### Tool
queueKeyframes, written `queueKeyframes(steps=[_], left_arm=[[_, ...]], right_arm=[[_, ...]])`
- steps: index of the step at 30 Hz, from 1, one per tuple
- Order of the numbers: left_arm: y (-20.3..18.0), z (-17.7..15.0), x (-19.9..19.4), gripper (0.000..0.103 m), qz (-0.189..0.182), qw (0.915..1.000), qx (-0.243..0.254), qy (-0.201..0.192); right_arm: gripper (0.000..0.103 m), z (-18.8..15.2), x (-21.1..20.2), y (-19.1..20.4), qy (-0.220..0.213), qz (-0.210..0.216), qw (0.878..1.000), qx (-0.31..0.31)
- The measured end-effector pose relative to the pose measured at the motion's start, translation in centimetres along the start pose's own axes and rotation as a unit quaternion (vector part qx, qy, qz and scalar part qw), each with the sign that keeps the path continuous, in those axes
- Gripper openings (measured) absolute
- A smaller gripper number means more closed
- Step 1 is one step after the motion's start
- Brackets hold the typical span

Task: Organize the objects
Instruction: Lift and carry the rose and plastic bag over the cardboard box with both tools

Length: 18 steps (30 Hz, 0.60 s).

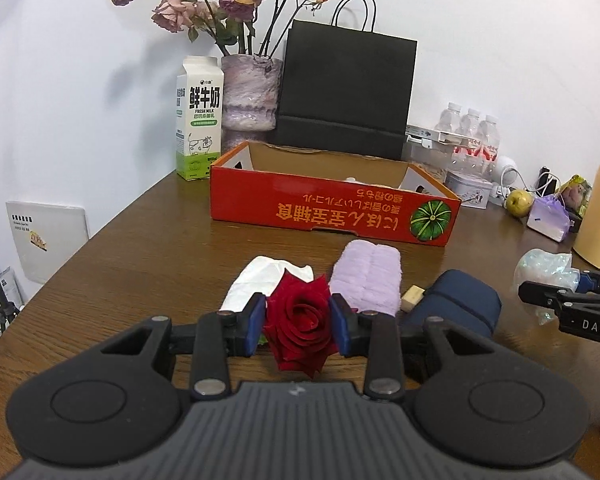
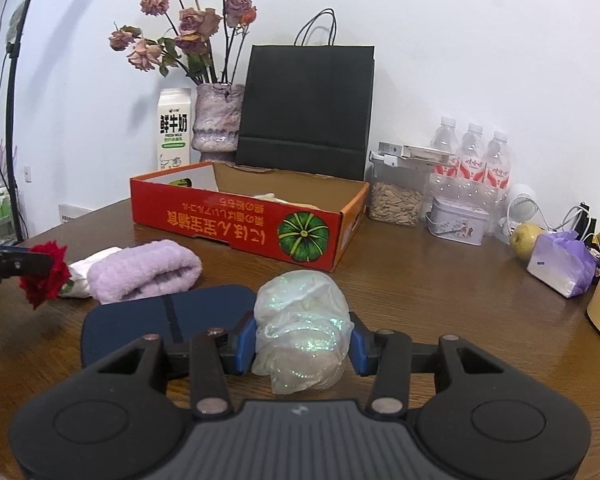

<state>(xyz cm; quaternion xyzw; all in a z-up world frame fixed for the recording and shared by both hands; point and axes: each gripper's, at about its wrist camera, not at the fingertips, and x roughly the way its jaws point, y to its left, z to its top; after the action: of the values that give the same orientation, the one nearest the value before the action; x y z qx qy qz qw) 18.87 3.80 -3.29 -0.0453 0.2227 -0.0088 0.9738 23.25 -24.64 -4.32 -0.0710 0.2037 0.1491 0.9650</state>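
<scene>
The left gripper (image 1: 299, 322) clamps a red rose (image 1: 300, 320) above the wooden table (image 1: 140, 256), before a red box (image 1: 332, 208).

I count one red rose (image 1: 300, 322), one lilac towel (image 1: 367, 280), one white tissue (image 1: 260, 280), one navy case (image 1: 456, 300) and one glittery plastic wad (image 2: 302, 330). One red box (image 2: 236, 216) sits open. Behind it: one milk carton (image 1: 199, 120), one vase (image 1: 251, 92), one black bag (image 1: 346, 88), three water bottles (image 2: 471, 156), one seed jar (image 2: 396, 196), one tin (image 2: 458, 220), one apple (image 2: 526, 238).
</scene>
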Motion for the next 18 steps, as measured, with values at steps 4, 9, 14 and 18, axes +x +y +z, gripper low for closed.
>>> queueKeyframes(steps=[4, 9, 14, 18], left_arm=[[-0.5, -0.2, 0.1, 0.036, 0.002, 0.9999, 0.009, 0.007], [-1.4, -0.4, 0.3, 0.036, -0.001, 0.9998, 0.017, 0.012], [-2.2, -0.2, 0.2, 0.036, -0.001, 0.9998, 0.018, 0.012], [-2.9, 0.1, 0.3, 0.036, -0.004, 0.9996, 0.024, 0.011]], right_arm=[[0.045, 0.0, -0.4, 0.5, -0.004, 0.007, 1.000, -0.002], [0.044, -0.1, -0.7, 1.0, -0.005, 0.013, 1.000, -0.001], [0.044, 0.1, -1.1, 1.6, -0.011, 0.024, 1.000, 0.005], [0.044, 0.6, -1.4, 2.4, -0.019, 0.035, 0.999, 0.011]])
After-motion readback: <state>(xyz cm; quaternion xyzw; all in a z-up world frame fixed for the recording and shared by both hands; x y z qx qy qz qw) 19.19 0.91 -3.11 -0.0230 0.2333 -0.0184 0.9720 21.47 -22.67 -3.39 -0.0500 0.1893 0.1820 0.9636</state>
